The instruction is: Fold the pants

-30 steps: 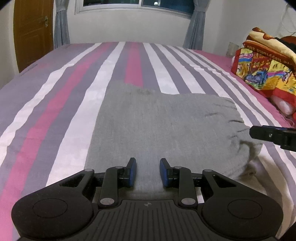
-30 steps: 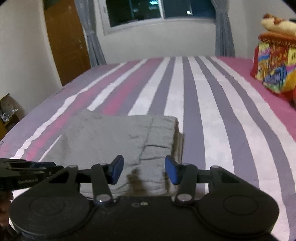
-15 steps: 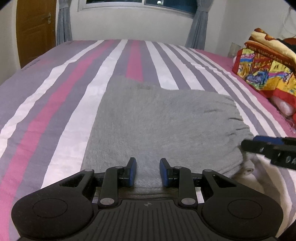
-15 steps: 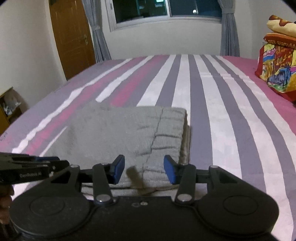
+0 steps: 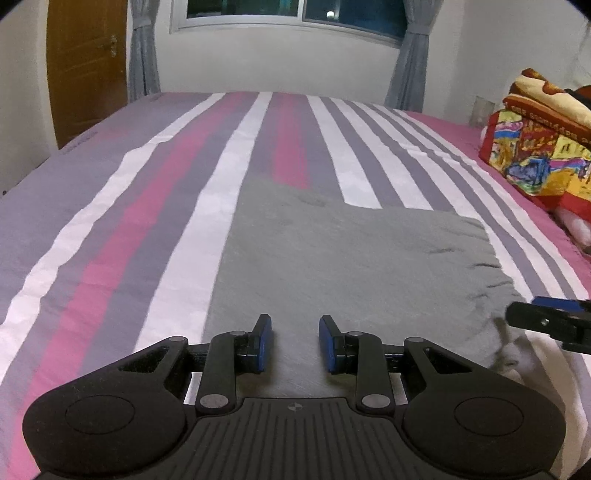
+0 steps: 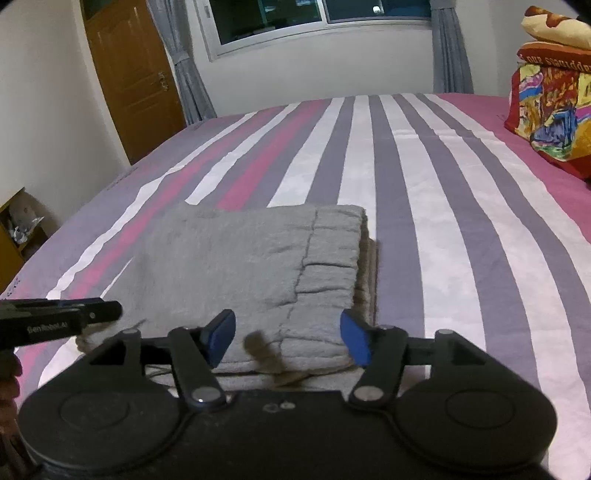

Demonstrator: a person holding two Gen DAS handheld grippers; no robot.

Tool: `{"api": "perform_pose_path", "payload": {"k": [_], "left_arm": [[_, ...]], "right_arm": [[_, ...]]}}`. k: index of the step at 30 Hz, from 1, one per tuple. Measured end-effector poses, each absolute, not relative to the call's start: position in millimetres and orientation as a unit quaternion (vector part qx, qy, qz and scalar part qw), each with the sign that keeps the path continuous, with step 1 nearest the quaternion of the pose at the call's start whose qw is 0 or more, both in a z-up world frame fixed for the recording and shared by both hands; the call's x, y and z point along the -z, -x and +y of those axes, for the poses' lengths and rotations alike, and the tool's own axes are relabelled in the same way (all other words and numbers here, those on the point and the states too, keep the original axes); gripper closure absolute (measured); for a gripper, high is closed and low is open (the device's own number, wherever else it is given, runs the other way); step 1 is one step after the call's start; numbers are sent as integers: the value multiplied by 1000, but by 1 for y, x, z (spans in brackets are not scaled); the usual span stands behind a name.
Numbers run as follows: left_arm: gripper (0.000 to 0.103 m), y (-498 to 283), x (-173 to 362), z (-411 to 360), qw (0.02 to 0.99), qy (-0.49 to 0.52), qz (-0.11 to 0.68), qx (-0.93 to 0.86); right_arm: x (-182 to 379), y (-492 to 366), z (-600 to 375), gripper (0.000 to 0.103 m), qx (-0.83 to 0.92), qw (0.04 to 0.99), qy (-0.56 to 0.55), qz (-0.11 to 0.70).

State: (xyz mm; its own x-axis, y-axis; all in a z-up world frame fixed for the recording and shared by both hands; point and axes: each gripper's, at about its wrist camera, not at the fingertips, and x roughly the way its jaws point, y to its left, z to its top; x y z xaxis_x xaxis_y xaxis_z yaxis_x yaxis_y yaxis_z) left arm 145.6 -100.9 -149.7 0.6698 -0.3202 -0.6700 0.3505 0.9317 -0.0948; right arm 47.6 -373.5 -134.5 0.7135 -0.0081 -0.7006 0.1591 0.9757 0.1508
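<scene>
Grey pants (image 5: 351, 258) lie folded into a thick rectangle on the striped bed (image 5: 147, 206). In the right wrist view the pants (image 6: 251, 258) show their gathered waistband (image 6: 332, 251) on the right side. My left gripper (image 5: 295, 341) hovers over the near edge of the fabric, its blue pads a little apart with nothing between them. My right gripper (image 6: 288, 338) is above the near right corner; its jaws are opening wide and hold nothing. Each gripper shows at the edge of the other's view: right fingers (image 5: 532, 315), left fingers (image 6: 92, 314).
A stack of colourful folded blankets (image 5: 535, 147) sits at the bed's right side, also seen as blankets (image 6: 546, 110). A brown door (image 6: 133, 74) and a curtained window (image 5: 295, 14) are beyond the bed. A low shelf (image 6: 18, 229) stands at the left.
The right gripper's jaws have spread noticeably wider. The left gripper's gap is the same. The folded pants lie as before.
</scene>
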Motion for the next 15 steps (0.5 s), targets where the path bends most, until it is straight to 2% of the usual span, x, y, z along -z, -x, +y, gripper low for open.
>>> {"api": "perform_pose_path", "payload": {"k": [8, 12, 15], "left_arm": [[74, -164, 162, -92, 905, -15, 386, 176], [74, -164, 168, -97, 903, -22, 388, 182], [74, -159, 168, -101, 905, -35, 381, 185]], "right_arm": [[139, -49, -385, 38, 52, 913, -130, 384], [133, -51, -377, 51, 51, 924, -94, 368], [139, -57, -374, 51, 52, 918, -81, 385]]}}
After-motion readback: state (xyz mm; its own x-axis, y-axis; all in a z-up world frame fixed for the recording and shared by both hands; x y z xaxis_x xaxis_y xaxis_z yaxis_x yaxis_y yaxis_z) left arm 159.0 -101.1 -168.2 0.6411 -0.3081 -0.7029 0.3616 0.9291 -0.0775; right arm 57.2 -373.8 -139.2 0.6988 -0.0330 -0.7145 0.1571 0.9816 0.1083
